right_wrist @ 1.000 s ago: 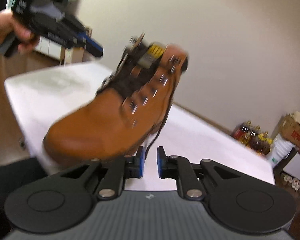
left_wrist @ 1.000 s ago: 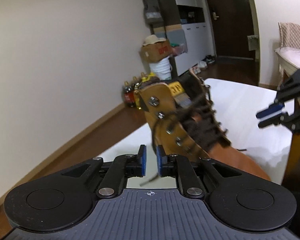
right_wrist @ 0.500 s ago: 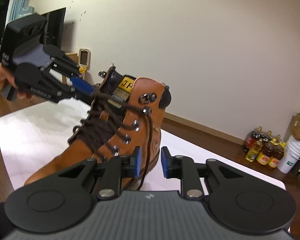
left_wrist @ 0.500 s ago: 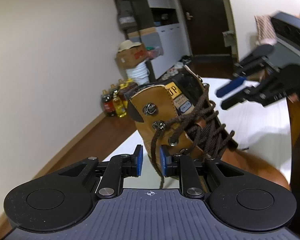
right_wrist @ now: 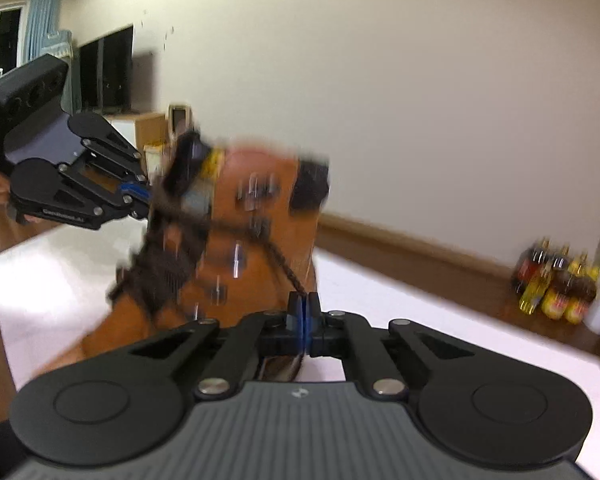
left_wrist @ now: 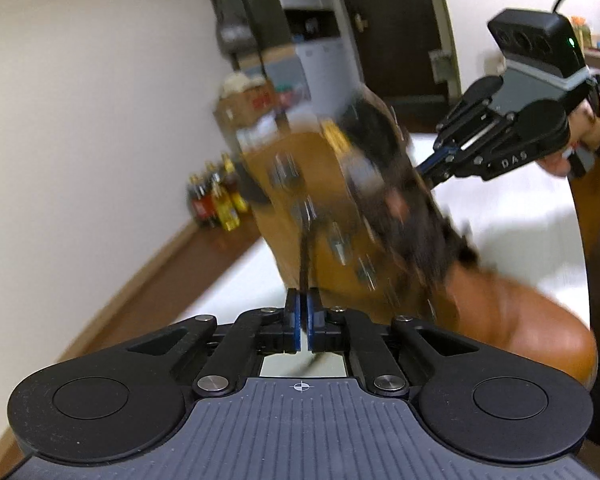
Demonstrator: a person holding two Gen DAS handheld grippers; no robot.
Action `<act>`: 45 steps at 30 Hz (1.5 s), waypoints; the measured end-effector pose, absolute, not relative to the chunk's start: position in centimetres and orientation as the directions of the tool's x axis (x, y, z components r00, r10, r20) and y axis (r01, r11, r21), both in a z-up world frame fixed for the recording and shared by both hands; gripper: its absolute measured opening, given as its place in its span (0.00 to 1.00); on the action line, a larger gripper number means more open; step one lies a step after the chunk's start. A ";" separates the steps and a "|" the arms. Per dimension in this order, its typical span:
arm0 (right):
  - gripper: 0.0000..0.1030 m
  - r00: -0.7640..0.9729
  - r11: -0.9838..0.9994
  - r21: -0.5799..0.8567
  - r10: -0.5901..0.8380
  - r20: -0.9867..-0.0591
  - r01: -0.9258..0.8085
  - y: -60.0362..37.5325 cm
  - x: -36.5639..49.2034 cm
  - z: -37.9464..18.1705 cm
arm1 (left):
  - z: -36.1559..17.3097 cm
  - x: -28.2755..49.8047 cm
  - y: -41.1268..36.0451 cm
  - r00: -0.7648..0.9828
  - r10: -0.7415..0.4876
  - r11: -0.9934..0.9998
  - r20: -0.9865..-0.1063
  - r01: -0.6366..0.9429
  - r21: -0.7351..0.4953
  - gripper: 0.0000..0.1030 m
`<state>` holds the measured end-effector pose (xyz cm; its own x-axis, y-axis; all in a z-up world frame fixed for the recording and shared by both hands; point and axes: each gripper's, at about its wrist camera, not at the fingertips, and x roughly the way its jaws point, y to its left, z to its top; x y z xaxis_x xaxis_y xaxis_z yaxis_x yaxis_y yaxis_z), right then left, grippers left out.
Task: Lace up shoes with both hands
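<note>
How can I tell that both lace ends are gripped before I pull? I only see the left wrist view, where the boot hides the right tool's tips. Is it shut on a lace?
Observer: Yes. In the right wrist view the right tool is shut on a dark braided lace.
Operator: Where does that lace lead?
Observer: It runs straight up from the pads to the metal hardware on that side of the boot. Blur hides which hook it leaves.
Operator: What is under the boot there?
Observer: The white table, which reaches well past the boot on that side.
</note>
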<state>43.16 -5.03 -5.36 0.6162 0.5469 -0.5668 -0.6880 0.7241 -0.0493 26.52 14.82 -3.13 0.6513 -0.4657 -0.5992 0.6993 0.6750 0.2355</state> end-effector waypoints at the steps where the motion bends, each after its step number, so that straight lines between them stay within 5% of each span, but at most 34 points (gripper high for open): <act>1: 0.01 0.596 0.721 -0.032 0.546 -0.590 -0.692 -5.2 43.1 -6.3 | -3.6 26.4 14.8 0.645 -0.464 0.678 -0.607 0.700 0.225 0.02; 11: 0.01 0.557 0.734 0.056 0.560 -0.613 -0.677 -5.8 42.0 -6.8 | -3.7 25.8 14.9 0.651 -0.469 0.701 -0.597 0.685 0.197 0.02; 17: 0.01 0.448 0.707 0.283 0.655 -0.609 -0.649 -7.0 41.6 -5.7 | -3.6 24.8 15.2 0.675 -0.451 0.727 -0.584 0.658 0.199 0.03; 21: 0.01 0.385 0.637 0.469 0.757 -0.527 -0.611 -7.9 41.7 -5.0 | -3.6 23.9 15.6 0.673 -0.437 0.739 -0.597 0.647 0.189 0.07; 28: 0.02 0.333 0.381 0.785 0.913 -0.235 -0.488 -7.6 44.2 -4.8 | -2.9 20.6 15.8 0.694 -0.416 0.748 -0.588 0.628 0.213 0.07; 34: 0.02 0.355 0.340 0.828 0.916 -0.186 -0.446 -7.3 45.6 -5.2 | -1.1 18.1 15.4 0.664 -0.518 0.748 -0.539 0.657 0.091 0.18; 45: 0.03 0.356 0.325 0.846 0.918 -0.175 -0.423 -6.9 46.7 -5.5 | -0.8 19.4 10.3 0.651 -0.596 0.746 -0.470 0.665 -0.025 0.18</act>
<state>46.75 -6.90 -5.48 0.3558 0.9180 -0.1751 -0.4227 0.3252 0.8459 19.45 10.29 -0.78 0.6510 -0.5958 -0.4704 0.6651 0.7464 -0.0249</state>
